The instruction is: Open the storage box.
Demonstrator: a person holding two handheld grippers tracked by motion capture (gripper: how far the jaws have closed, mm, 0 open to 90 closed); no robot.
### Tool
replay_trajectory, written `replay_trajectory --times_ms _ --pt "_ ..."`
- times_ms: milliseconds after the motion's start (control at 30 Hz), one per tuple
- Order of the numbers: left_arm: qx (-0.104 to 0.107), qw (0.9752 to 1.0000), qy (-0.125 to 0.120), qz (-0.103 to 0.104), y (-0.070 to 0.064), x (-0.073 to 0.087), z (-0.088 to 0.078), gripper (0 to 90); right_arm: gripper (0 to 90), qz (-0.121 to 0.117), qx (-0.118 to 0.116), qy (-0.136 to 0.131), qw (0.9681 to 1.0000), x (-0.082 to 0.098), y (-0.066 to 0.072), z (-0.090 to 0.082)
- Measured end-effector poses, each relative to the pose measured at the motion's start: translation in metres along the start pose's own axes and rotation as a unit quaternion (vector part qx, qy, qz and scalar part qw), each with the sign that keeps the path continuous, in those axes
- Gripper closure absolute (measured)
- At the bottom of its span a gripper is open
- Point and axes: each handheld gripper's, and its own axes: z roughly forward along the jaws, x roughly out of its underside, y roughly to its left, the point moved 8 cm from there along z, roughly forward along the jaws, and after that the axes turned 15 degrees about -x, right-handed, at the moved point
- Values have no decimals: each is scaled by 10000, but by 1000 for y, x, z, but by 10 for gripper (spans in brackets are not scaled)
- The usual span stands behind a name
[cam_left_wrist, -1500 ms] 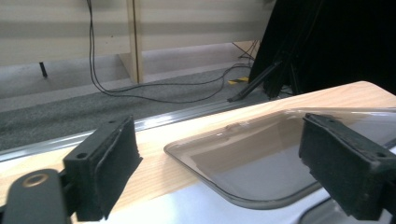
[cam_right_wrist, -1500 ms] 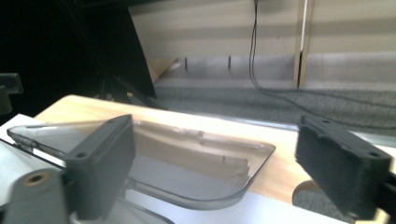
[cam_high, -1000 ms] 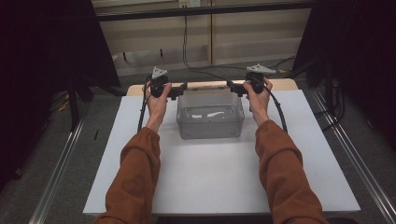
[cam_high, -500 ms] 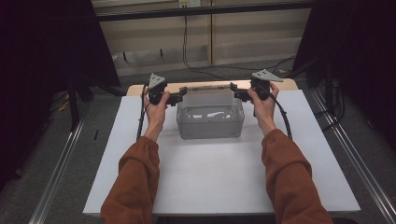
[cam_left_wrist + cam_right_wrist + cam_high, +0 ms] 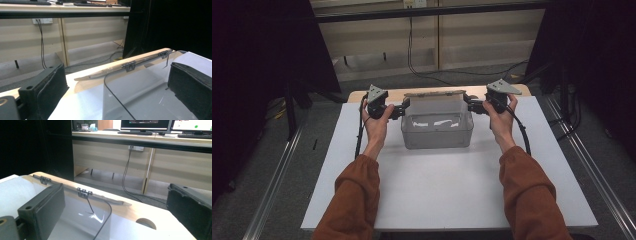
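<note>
Toward the far edge of the white worktop, a clear plastic box stands with its lid swung up at the back, the lid's hinged edge lying along the far rim. The box sits midway between the person's two hands, with something small and pale lying on its floor, too faint to tell what.

At the box's left end the left gripper is held level with the rim, its jaws spread wide. From the left gripper view, the near corner of the box rises in the gap between the jaws, with two black hinges on the lid's edge beyond; neither jaw visibly touches the wall.

At the right end the right gripper mirrors it, jaws likewise parted and grasping nothing. From the right gripper view, the other corner of the box stands between its jaws, and a round cut-out shows in the wooden strip behind the white sheet.

Both orange sleeves reach in from the near side.
</note>
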Motion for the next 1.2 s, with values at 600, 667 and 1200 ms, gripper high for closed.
replay_trajectory --times_ms 600,667,1200 --pt "76 9994 -346 67 -6 3 -39 28 0 -230 55 68 9997 16 22 -25" --pt "87 9993 -350 76 -5 3 -43 28 0 -142 102 81 9998 21 23 -30" --pt "-88 9993 -354 -7 -8 26 -81 23 0 -206 354 -77 9991 35 36 -76"
